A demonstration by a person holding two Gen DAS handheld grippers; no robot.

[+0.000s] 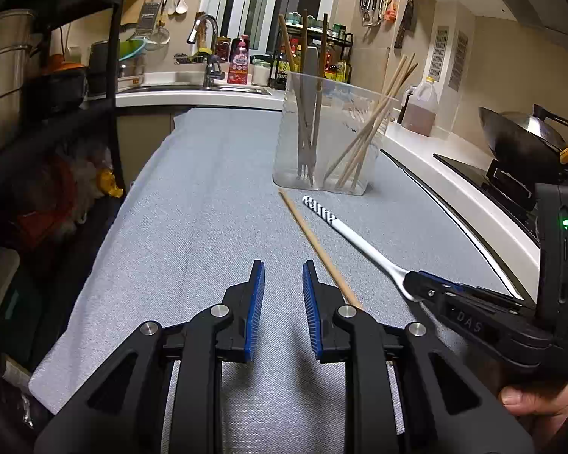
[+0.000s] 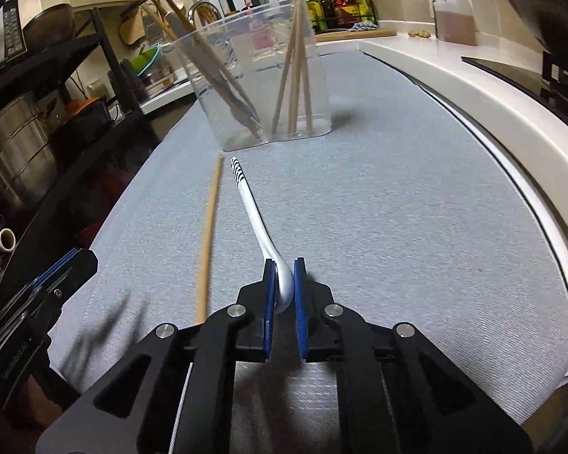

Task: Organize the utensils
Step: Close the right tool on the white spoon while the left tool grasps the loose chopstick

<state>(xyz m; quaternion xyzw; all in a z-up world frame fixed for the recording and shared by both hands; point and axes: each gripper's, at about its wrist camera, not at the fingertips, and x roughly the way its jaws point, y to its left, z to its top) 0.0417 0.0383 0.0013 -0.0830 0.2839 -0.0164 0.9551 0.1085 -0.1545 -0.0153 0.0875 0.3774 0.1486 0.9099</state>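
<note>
Kitchen counter, grey mat (image 2: 397, 227). Right gripper (image 2: 284, 283) clamps white spoon (image 2: 257, 223) at its bowl; left gripper (image 1: 283, 295) slightly parted, empty. Lift spoon level, tip handle-up, drop into clear container (image 2: 261, 75); chopstick (image 2: 208, 242) beside.

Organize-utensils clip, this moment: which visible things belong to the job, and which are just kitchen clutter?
Job:
white spoon, gripped at its bowl by the right gripper
loose chopstick
clear container holding chopsticks and a fork
left gripper, empty

Bystanders:
oil jug
wok
faucet
</note>
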